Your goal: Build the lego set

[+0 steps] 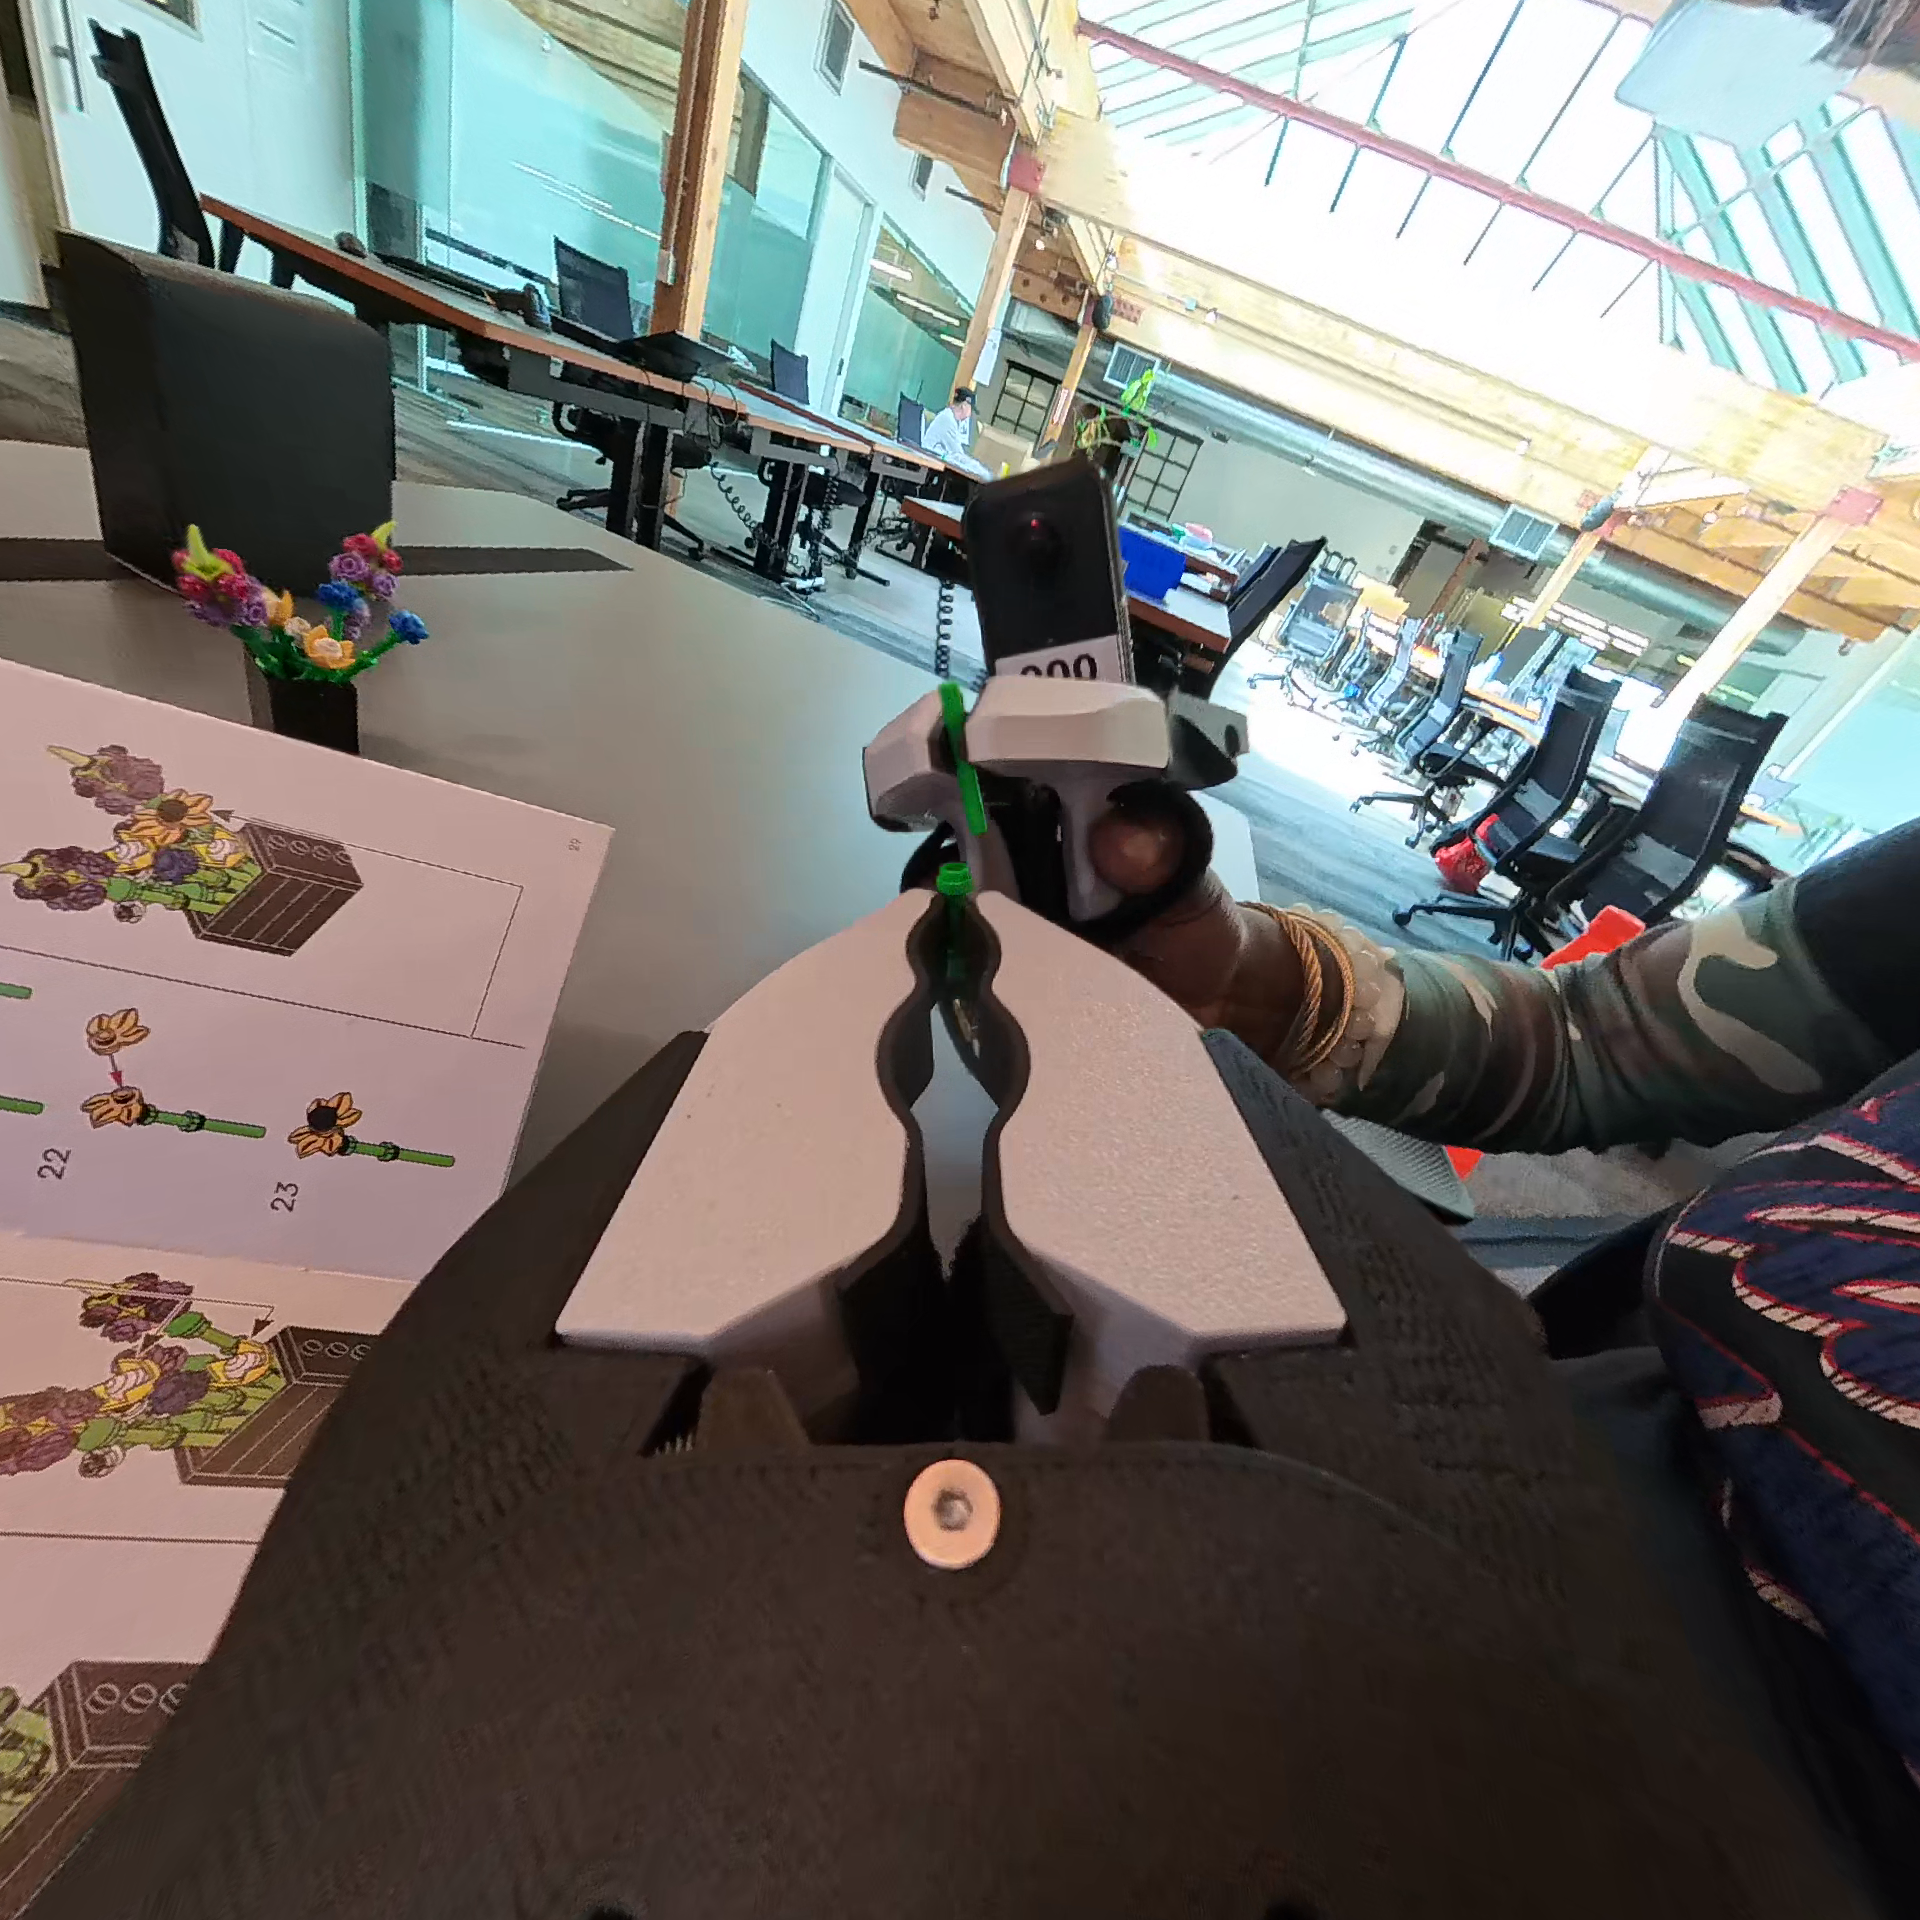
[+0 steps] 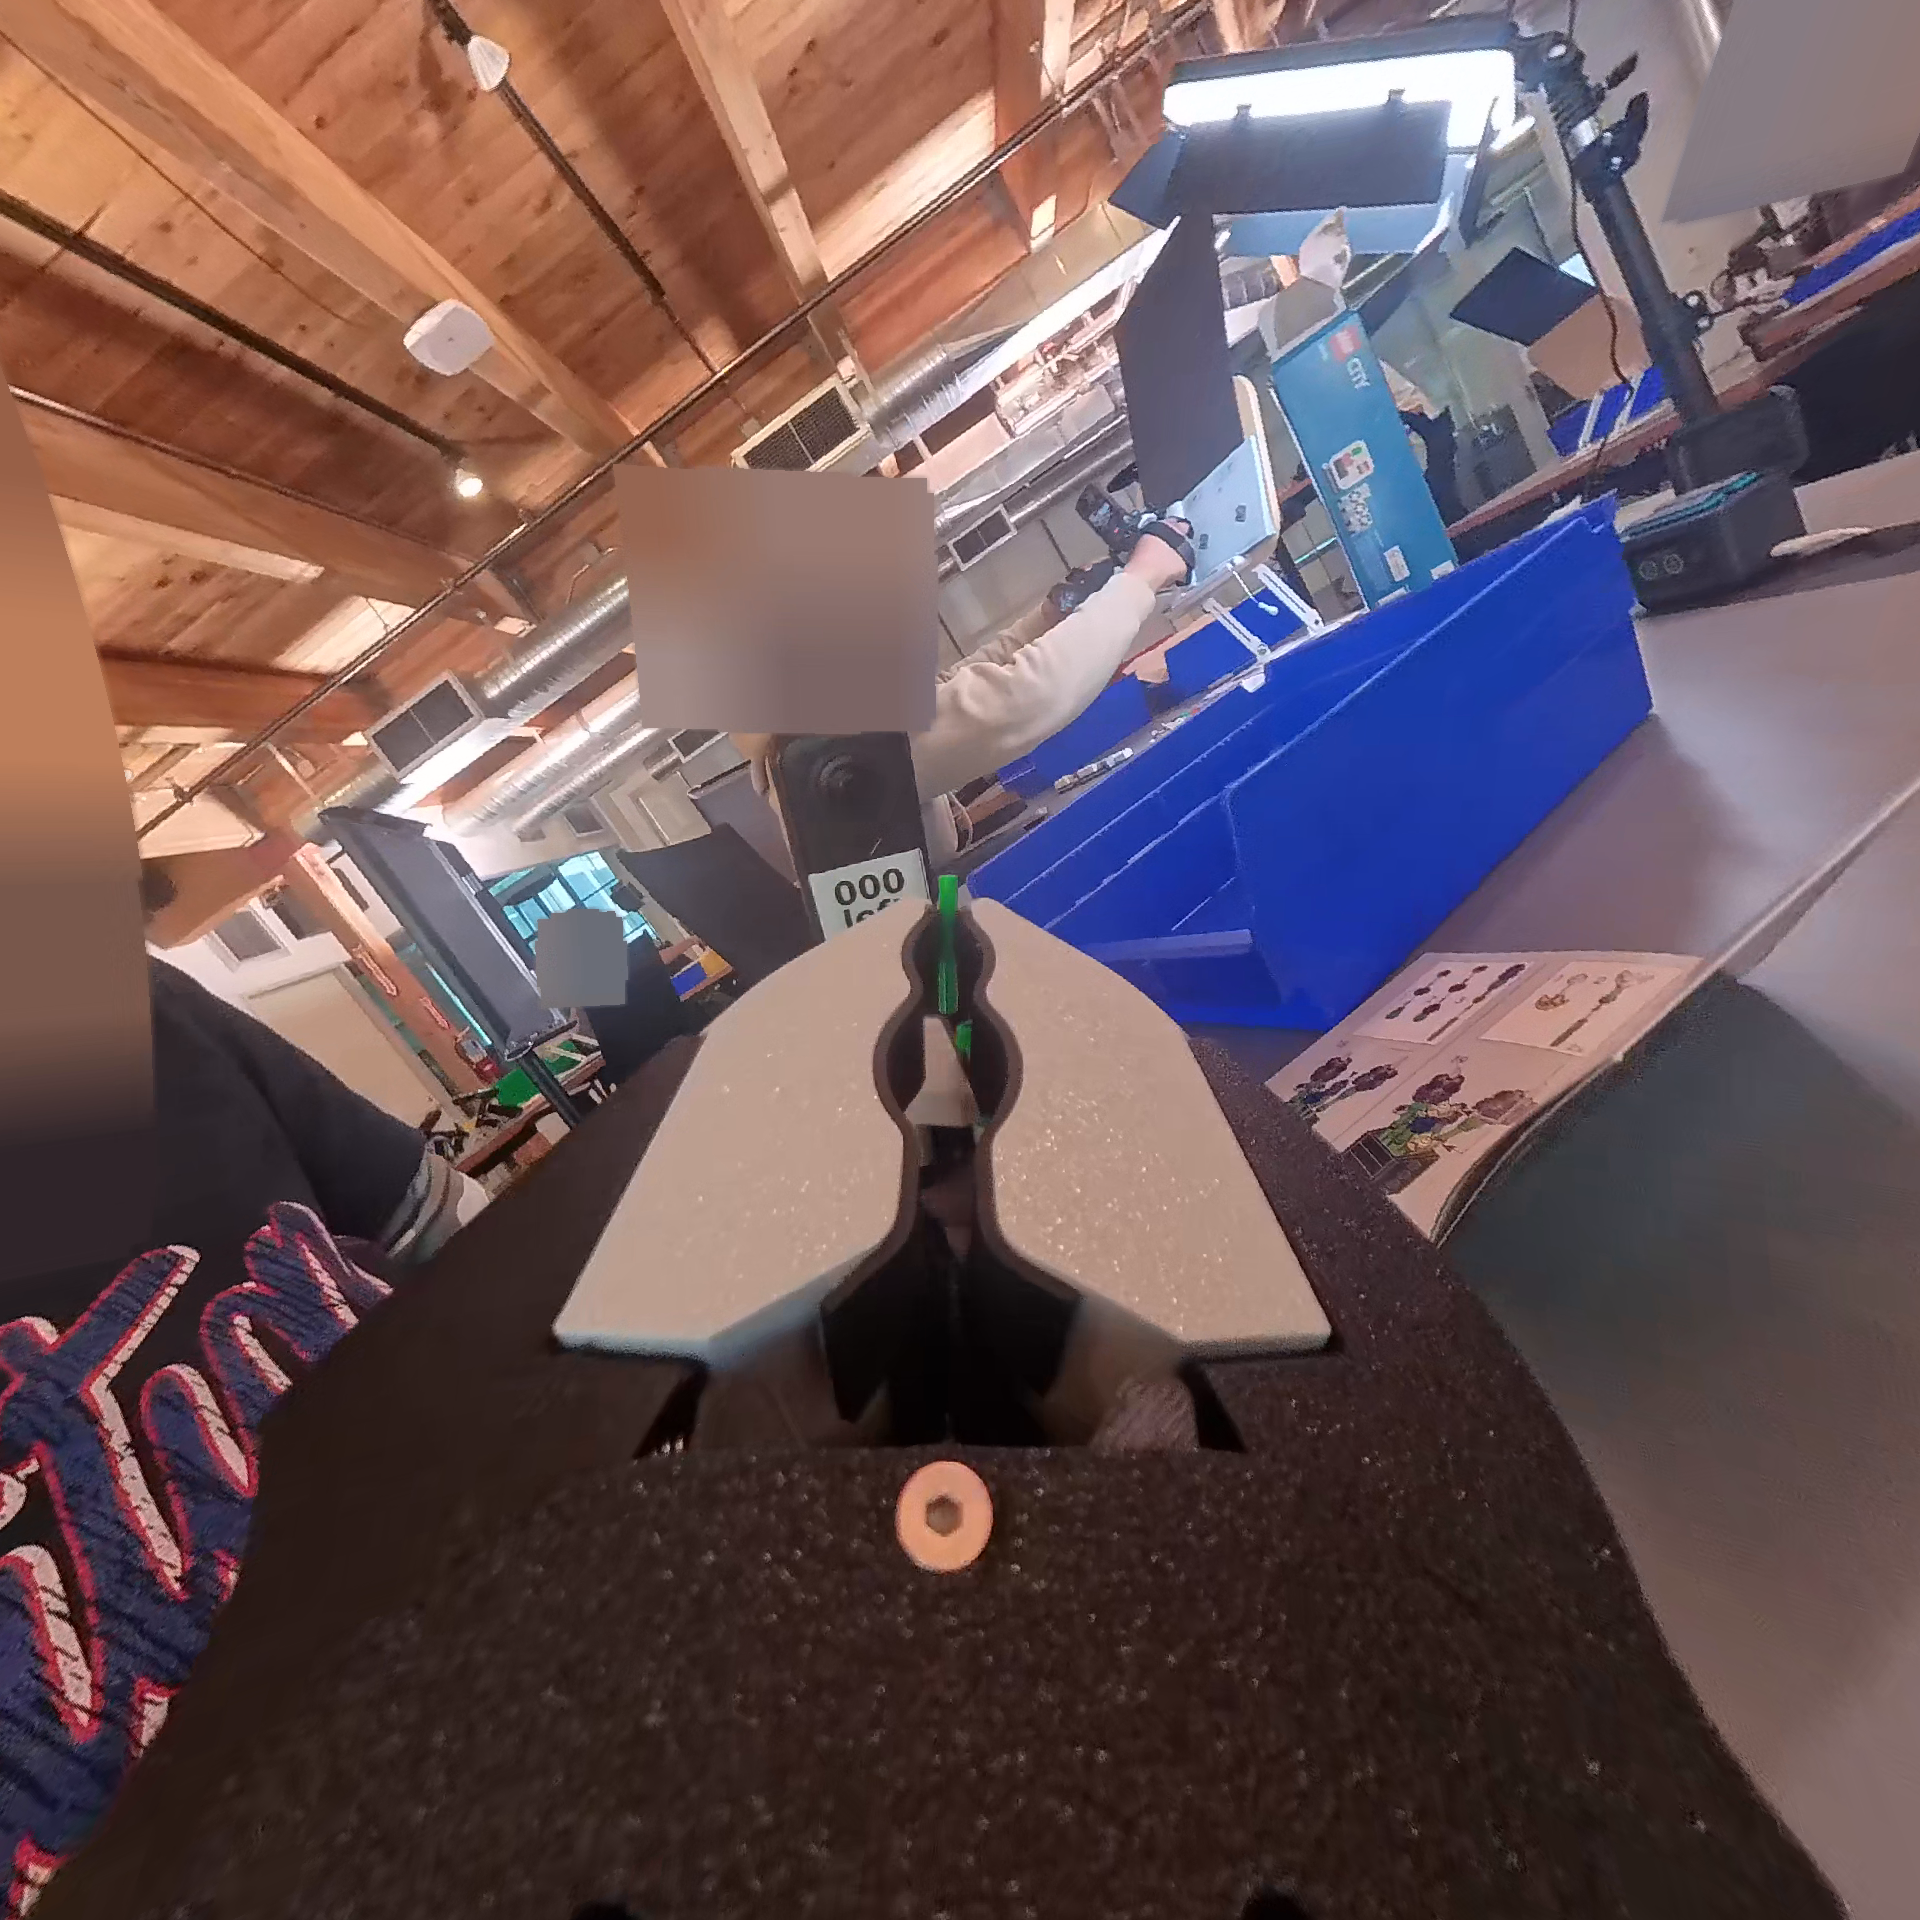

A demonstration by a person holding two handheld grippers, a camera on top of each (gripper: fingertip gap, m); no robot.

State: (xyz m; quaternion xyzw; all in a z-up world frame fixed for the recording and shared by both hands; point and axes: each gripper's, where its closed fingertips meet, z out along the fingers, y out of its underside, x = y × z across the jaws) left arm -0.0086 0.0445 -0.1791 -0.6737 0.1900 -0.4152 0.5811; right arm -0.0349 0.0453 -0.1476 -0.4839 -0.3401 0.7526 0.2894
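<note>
- The left gripper (image 1: 951, 914) is held up off the table, its grey fingers (image 1: 790, 1091) pressed together on a short green stem piece (image 1: 953, 883) whose end pokes out just past the tips.
- Just beyond it, the right gripper (image 1: 930, 764) faces back toward it, pinching a thin green rod (image 1: 963, 764) that slants down to a point just above the short piece; whether the two green parts touch cannot be told.
- Seen along the right gripper's own fingers (image 2: 1101, 1122), the rod (image 2: 948, 951) stands in the narrow slot between them, its tip just proud of the ends.
- A hand (image 1: 1153, 883) with bracelets at the wrist and a camouflage sleeve (image 1: 1579, 1029) carries the right tool, coming in from the right.
- On the grey table (image 1: 644, 707) to the left, an open instruction booklet (image 1: 260, 1039) lies flat, showing pictures of flowers and stems.
- Farther left and beyond the booklet, a built bunch of small brick flowers (image 1: 301, 608) stands upright in a dark square base.
- From the other side, a long blue bin (image 2: 1403, 831) sits on the table beyond the booklet (image 2: 1455, 1060), with a blue boxed set (image 2: 1361, 468) standing behind it.
- Farther off, another person in a pale sleeve (image 2: 1029, 675) reaches upward.
</note>
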